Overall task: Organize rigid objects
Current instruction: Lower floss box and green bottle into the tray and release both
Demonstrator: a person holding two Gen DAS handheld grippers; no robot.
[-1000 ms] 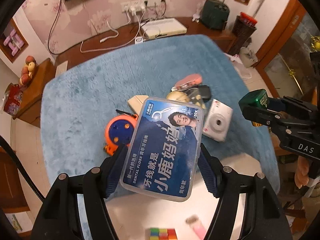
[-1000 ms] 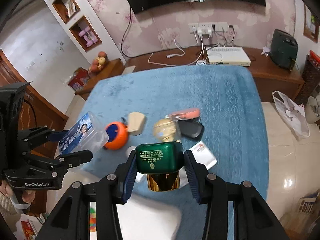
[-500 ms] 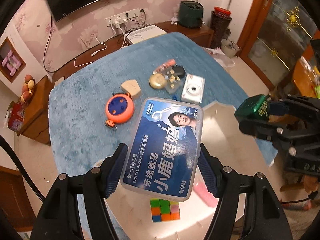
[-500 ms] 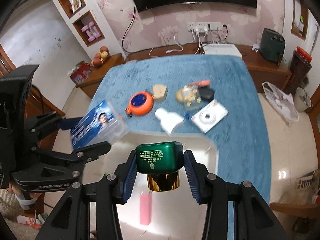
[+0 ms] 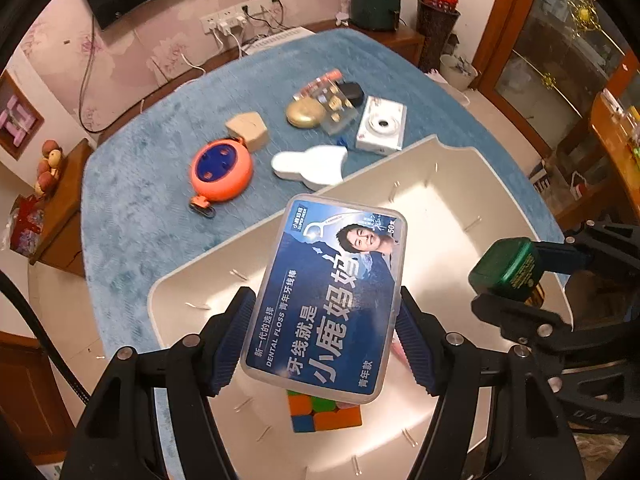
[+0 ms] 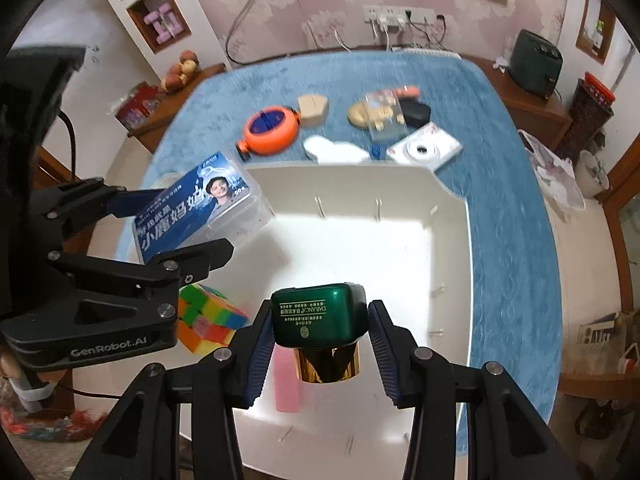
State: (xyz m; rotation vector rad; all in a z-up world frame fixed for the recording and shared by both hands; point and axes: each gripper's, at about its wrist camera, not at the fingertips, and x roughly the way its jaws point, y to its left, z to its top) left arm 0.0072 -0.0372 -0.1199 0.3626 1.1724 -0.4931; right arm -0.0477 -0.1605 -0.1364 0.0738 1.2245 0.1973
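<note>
Left tool (image 5: 324,336) pinches a clear rectangular floss box (image 5: 326,296), right tool (image 6: 318,344) a glossy green-capped bottle (image 6: 320,320), over the smooth white bin (image 6: 448,216).

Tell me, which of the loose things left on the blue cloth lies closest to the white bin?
The flat white bear-shaped piece: it lies right against the white bin's far rim, while the round orange reel and white camera sit farther back.

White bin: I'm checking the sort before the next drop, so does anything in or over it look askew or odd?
Nothing looks damaged or spilled. In the white bin, the colour cube sits tilted on an edge and a pink block lies flat. The floss box hangs slanted in the left gripper.
</note>
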